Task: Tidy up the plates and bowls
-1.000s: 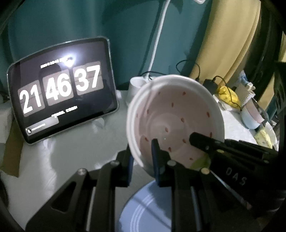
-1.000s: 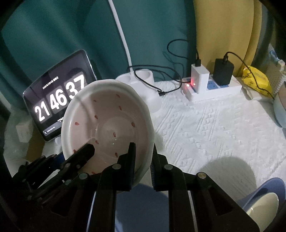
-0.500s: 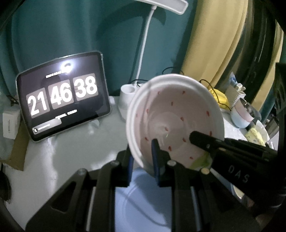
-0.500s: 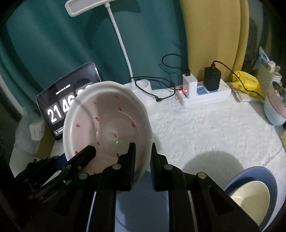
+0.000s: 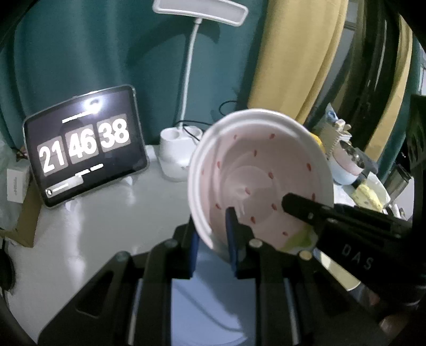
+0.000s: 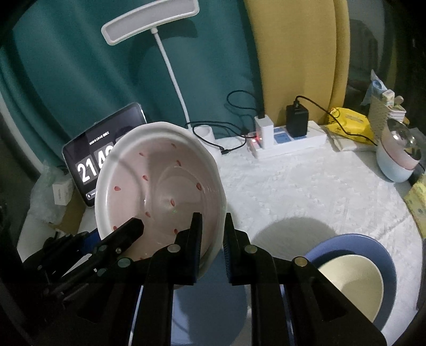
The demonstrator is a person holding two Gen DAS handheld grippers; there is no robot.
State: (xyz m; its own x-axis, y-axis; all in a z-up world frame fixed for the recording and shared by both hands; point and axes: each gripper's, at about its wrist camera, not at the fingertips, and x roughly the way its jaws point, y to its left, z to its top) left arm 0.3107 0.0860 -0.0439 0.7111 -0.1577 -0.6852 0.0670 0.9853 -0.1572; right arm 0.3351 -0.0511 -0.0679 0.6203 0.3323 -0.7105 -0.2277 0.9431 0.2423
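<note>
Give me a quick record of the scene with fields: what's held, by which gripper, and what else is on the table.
held item: white bowl with red specks, tilted, lifted off the table
left gripper: shut on the bowl's rim
right gripper: shut on the opposite rim
below the bowl: blue plate
other dishes: cream bowl sitting in a blue bowl
table: white textured cloth
background: tablet clock, desk lamp, power strip
</note>
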